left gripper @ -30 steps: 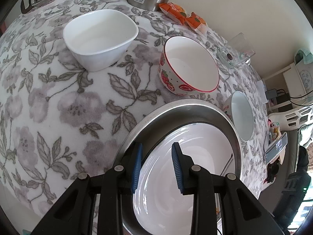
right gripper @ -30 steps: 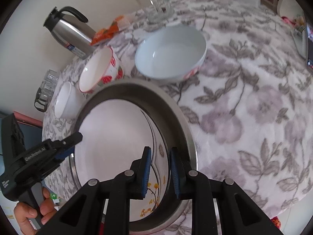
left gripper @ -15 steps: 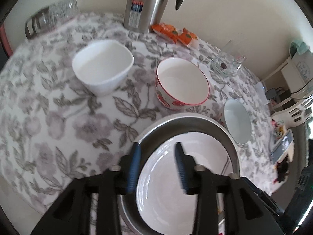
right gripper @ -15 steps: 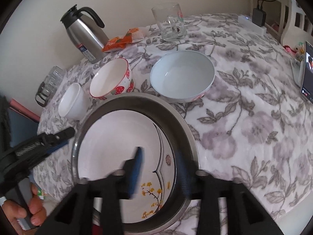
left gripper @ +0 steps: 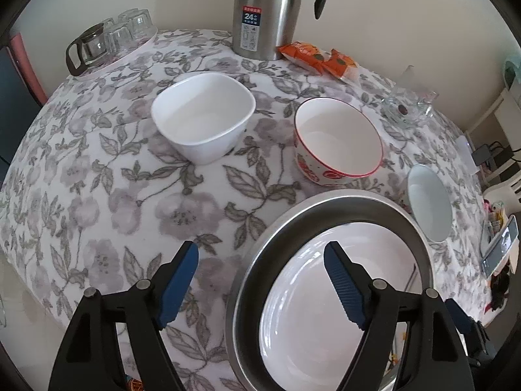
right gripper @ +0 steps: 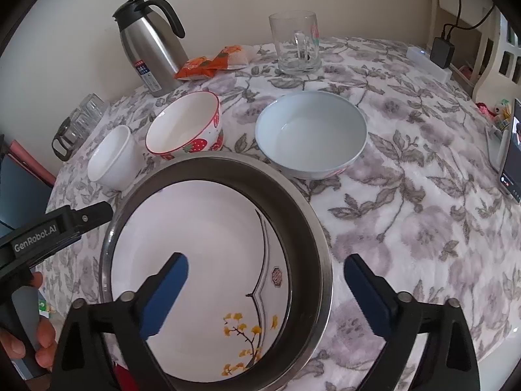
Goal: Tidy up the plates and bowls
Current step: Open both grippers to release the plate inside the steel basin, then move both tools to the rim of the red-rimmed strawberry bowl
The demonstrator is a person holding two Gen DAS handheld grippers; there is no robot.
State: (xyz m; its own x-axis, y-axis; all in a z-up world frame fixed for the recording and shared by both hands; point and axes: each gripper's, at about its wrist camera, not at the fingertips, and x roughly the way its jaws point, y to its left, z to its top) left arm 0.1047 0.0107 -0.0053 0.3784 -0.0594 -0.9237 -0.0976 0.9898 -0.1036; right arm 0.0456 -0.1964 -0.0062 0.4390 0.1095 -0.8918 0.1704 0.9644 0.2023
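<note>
A white plate (right gripper: 202,234) with yellow flowers lies inside a round steel pan (right gripper: 312,234) at the table's near edge. Behind it stand a white square bowl (left gripper: 203,114), a strawberry bowl (left gripper: 338,140) and a pale blue bowl (right gripper: 309,133). My left gripper (left gripper: 260,249) hangs over the pan's (left gripper: 325,202) left rim, jaws opening, pads touching nothing. My right gripper (right gripper: 266,259) straddles the pan's right wall, jaws opening wide, pads clear of it. In the right wrist view, the left gripper's black finger (right gripper: 88,216) shows at the left.
A steel thermos (left gripper: 267,13), orange snack packets (left gripper: 319,58) and a glass mug (right gripper: 298,44) line the far side. Glass cups with a carafe (left gripper: 107,39) stand far left. A phone (right gripper: 511,153) leans at the right edge. A hand (right gripper: 42,342) holds the left gripper.
Both grippers went from nearly closed at the pan's rim to wide open. Both views have tilted up and show more of the far table.
</note>
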